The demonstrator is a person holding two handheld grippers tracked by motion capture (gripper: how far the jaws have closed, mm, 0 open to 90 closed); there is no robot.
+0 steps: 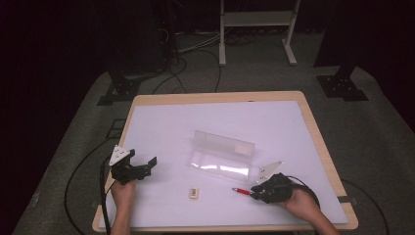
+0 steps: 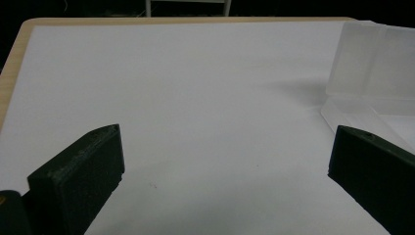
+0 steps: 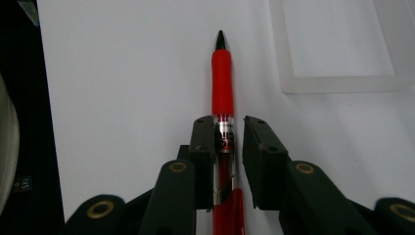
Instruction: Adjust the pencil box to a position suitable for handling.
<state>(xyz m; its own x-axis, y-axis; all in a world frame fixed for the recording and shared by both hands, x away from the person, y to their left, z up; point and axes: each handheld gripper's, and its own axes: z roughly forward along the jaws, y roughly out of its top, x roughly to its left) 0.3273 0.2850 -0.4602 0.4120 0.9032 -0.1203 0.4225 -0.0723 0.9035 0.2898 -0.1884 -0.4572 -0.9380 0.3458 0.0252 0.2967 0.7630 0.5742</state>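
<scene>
Red pen [image 3: 222, 83] between right tool [image 3: 226, 129] jaws

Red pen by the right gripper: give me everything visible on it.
The red pen lies flat on the white table sheet, just in front of the clear plastic box. It has a red grip section, a dark pointed tip, a clear barrel part with print too small to read, a metal clip and a red rear. The right gripper straddles the barrel; one jaw touches it, the other shows a thin gap. In the high view its tip points toward the small tan eraser-like block.
</scene>
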